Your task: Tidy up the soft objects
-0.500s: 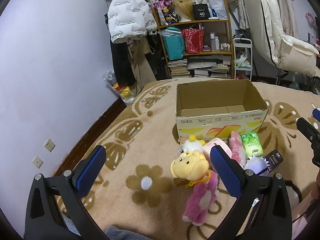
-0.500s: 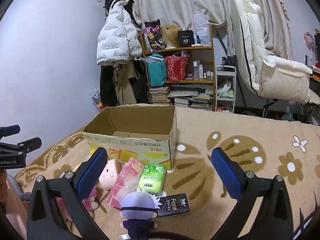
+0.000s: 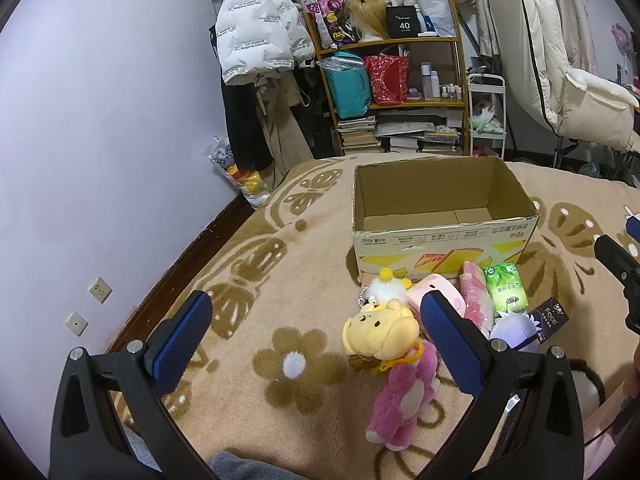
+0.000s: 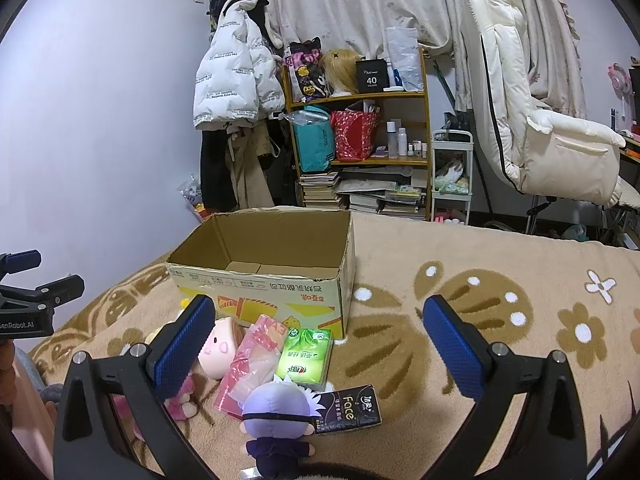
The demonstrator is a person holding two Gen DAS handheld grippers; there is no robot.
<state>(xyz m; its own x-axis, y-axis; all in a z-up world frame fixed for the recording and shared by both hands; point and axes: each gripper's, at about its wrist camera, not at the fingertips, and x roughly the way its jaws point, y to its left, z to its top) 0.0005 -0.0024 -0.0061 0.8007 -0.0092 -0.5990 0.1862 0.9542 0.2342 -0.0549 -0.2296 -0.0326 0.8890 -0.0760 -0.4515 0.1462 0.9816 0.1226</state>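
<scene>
An open cardboard box [image 3: 440, 236] stands on the beige blanket, also in the right wrist view [image 4: 280, 284], and looks empty. In front of it lie a yellow plush [image 3: 380, 330], a pink plush bear [image 3: 404, 396], a small white plush [image 3: 384, 288], a pink round plush [image 4: 220, 346], a pink packet [image 4: 248, 364], a green tissue pack [image 4: 306, 356], a black tissue pack [image 4: 348, 408] and a purple-haired doll [image 4: 276, 412]. My left gripper [image 3: 316, 340] is open and empty, left of the toys. My right gripper [image 4: 318, 344] is open and empty above the pile.
The blanket [image 3: 248, 280] has a brown flower pattern. A shelf with books and bags [image 3: 392, 92] and hanging coats [image 3: 256, 52] stand behind the bed. A white chair [image 4: 540, 132] is at the right. The wall [image 3: 100, 140] runs along the left.
</scene>
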